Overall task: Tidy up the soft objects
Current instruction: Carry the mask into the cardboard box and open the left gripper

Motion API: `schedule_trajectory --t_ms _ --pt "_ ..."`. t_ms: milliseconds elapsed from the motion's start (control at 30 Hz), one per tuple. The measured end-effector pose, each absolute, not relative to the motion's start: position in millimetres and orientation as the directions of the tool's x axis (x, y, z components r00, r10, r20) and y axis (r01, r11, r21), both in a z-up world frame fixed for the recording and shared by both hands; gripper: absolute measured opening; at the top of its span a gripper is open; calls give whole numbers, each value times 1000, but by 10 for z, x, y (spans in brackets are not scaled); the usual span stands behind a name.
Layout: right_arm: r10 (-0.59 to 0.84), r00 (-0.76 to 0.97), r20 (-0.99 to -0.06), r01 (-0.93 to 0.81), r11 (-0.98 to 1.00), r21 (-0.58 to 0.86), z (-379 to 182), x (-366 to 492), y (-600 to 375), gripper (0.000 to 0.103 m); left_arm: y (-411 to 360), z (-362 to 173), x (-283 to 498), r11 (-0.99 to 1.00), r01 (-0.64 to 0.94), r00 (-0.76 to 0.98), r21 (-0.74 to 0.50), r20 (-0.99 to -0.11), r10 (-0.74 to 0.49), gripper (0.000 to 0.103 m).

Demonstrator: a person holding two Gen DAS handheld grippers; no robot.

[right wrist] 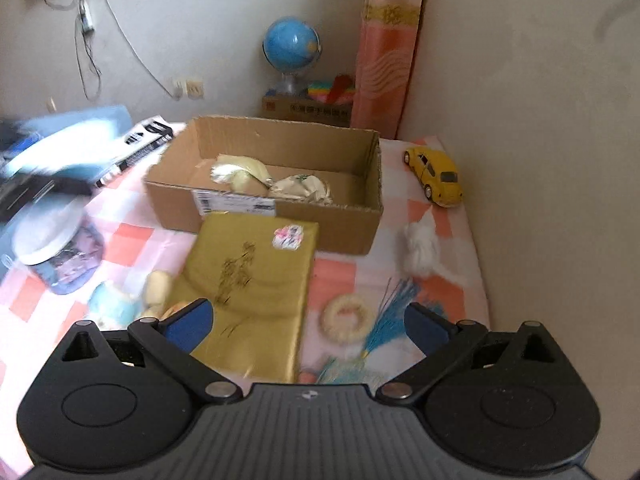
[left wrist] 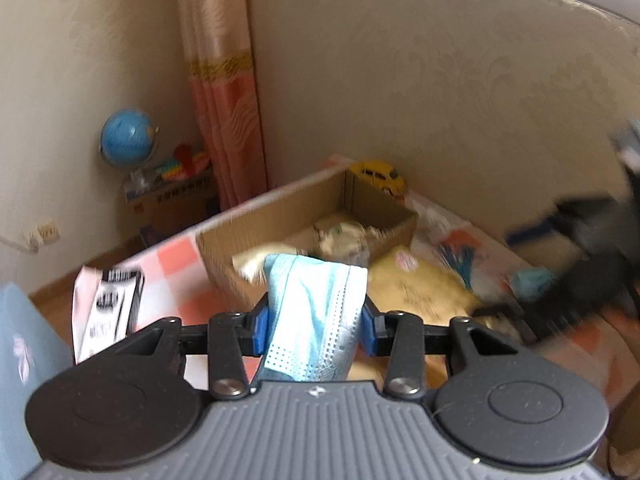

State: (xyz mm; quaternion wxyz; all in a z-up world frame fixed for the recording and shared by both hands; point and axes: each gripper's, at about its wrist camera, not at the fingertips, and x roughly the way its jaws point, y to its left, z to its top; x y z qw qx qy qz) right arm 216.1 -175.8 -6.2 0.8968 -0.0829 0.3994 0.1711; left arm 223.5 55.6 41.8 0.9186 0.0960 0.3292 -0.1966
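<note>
My left gripper (left wrist: 316, 320) is shut on a light blue face mask (left wrist: 316, 316) and holds it in the air in front of the open cardboard box (left wrist: 280, 216). The box (right wrist: 320, 148) sits on the checked cloth and holds two pale soft bundles (right wrist: 240, 172) (right wrist: 300, 188). My right gripper (right wrist: 308, 320) is open and empty, above a gold flat box (right wrist: 248, 276). On the cloth lie a white fluffy piece (right wrist: 420, 248), a cream ring (right wrist: 346, 316), a blue tassel (right wrist: 396, 308) and a small blue-and-cream plush (right wrist: 120, 304). The right gripper shows blurred in the left wrist view (left wrist: 580, 256).
A yellow toy car (right wrist: 436, 176) stands by the wall right of the box. A black-and-white booklet (right wrist: 136, 148) and a white lidded jar (right wrist: 56, 248) lie at the left. A globe (right wrist: 292, 48) stands on a carton beyond the table. The wall runs close along the right.
</note>
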Motion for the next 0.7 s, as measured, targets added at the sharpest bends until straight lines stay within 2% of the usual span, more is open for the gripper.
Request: schedule_trajectory --t_ms 333,367,433,467,500,700 --pt "263 651 -712 -319 946 58 -95 1841 -2056 103 255 442 3202 900 429 707 81 -650 -278 41" --pt "257 654 -711 -314 948 54 -94 1829 -2084 103 246 424 3276 901 425 709 82 -650 -275 44" --pt "260 657 -708 -308 949 63 -97 1816 -2126 103 231 379 3398 907 415 708 71 -651 -273 56" --pt "262 657 -707 -307 949 67 -106 1814 -2141 103 228 357 3434 913 402 709 67 -654 -264 74" --pt "265 656 -707 -307 949 71 -108 1800 -2154 103 235 338 3451 921 384 716 66 -651 -252 82" --pt "251 651 -716 -305 951 56 -136 1769 -2161 103 262 352 3298 930 362 725 60 -646 -240 84"
